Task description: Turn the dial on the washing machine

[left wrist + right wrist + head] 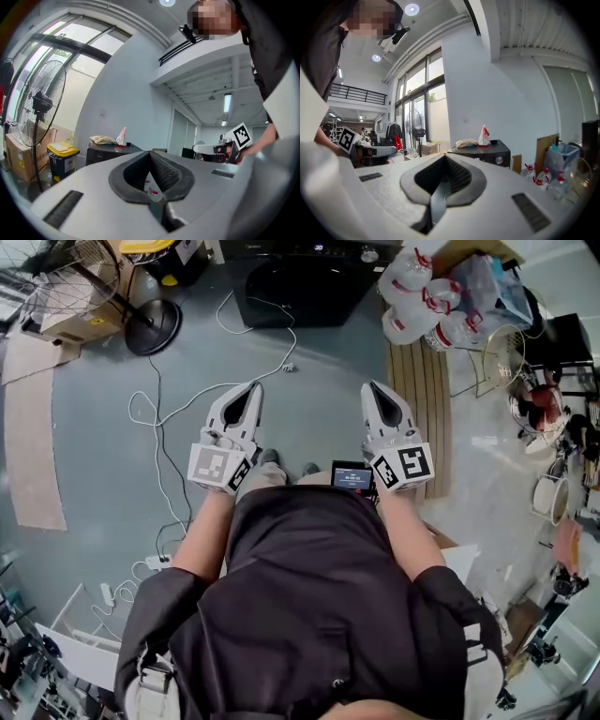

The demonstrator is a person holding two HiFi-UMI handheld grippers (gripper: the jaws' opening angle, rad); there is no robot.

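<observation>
Presently, both of my grippers stand short of the washer (300,287), a black, boxy unit on the smooth grey floor (94,446). My left gripper (249,390) has its matte grey jaws closed tip to tip, with nothing between the ribbed dark pads (164,171). My right gripper (374,390) is likewise closed and empty. The dial (500,160), a small round silvery knob, sits on the washer's front, well apart from both. A thin white cable (272,343) loops before the washer, and clear red-capped bottles (422,296) cluster beside it.
</observation>
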